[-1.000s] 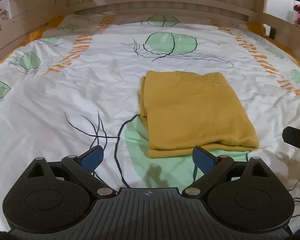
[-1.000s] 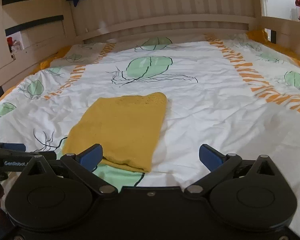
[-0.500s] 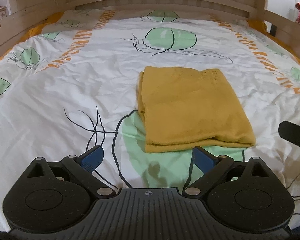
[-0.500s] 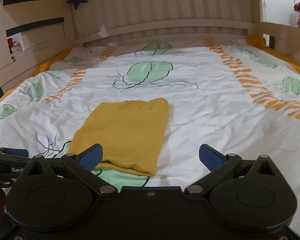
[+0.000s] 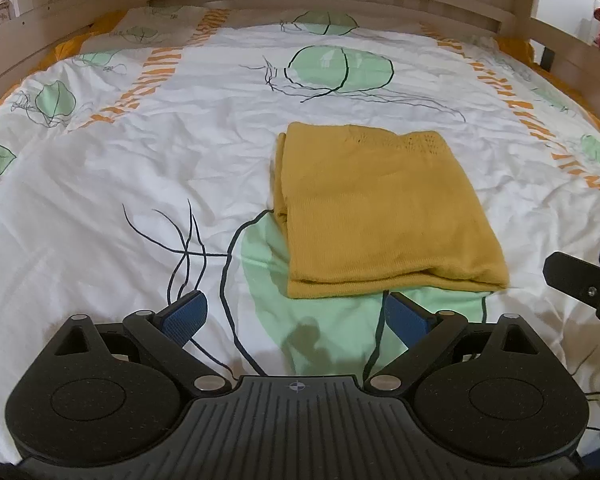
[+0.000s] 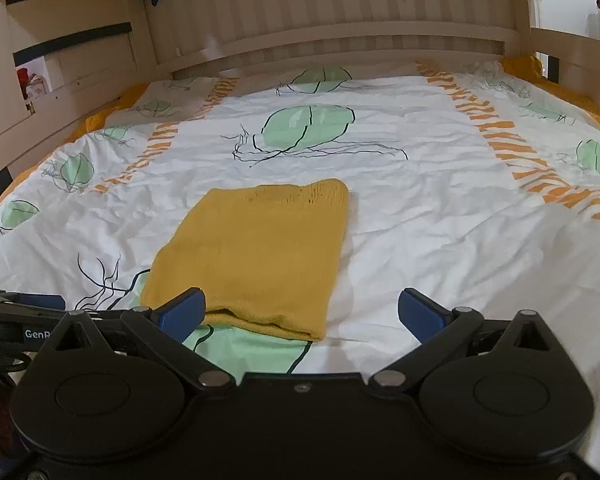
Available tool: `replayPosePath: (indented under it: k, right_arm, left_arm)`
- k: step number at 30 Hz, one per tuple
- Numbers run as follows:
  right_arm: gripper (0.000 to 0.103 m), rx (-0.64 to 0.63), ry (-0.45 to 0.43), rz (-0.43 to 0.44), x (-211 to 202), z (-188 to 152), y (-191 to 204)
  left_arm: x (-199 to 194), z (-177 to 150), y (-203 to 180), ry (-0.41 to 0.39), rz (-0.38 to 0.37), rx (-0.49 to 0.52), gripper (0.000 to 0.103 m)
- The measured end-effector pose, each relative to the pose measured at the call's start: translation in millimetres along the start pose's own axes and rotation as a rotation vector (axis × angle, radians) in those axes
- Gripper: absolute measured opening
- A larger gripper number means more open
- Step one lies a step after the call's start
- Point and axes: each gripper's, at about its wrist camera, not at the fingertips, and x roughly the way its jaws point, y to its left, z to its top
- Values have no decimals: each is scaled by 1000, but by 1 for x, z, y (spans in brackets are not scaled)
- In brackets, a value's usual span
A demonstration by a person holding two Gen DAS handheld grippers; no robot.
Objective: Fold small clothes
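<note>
The knit (image 5: 384, 208) lies flat mid-bed, already a neat yellow rectangle, layered edges stacked along its left side and near hem, with an openwork band at the far end. It sits half on a green leaf print of the duvet (image 5: 140, 184), clear of everything else.

My left claw (image 5: 296, 314) is spread wide and empty, hanging just short of the near hem, its right finger almost at the cloth. My right claw (image 6: 300, 312) is spread too, holding nothing; its left finger overlaps the near left corner in view, though I can't tell if it touches.

By my reading the folding is nearly done, or done. If one more fold is wanted, I'd take the near hem at both corners, pinch all layers together, lift low and carry it toward the far band, setting edge on edge. Grab too shallow and the top layer alone peels away.

Room is generous: open duvet on the left, right and beyond. The headboard (image 6: 340, 52) and side rails (image 5: 572, 40) stand well apart from the knit. Only the two claws crowd each other at the near edge, so I'd keep them parallel.
</note>
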Motion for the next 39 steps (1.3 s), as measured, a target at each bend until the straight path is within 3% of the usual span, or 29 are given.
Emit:
replayPosePath:
  k: [39]
  right_arm:
    - [102,-3,76,-12,15,1,7]
  left_arm:
    - [12,1,24,43,15,-48,96]
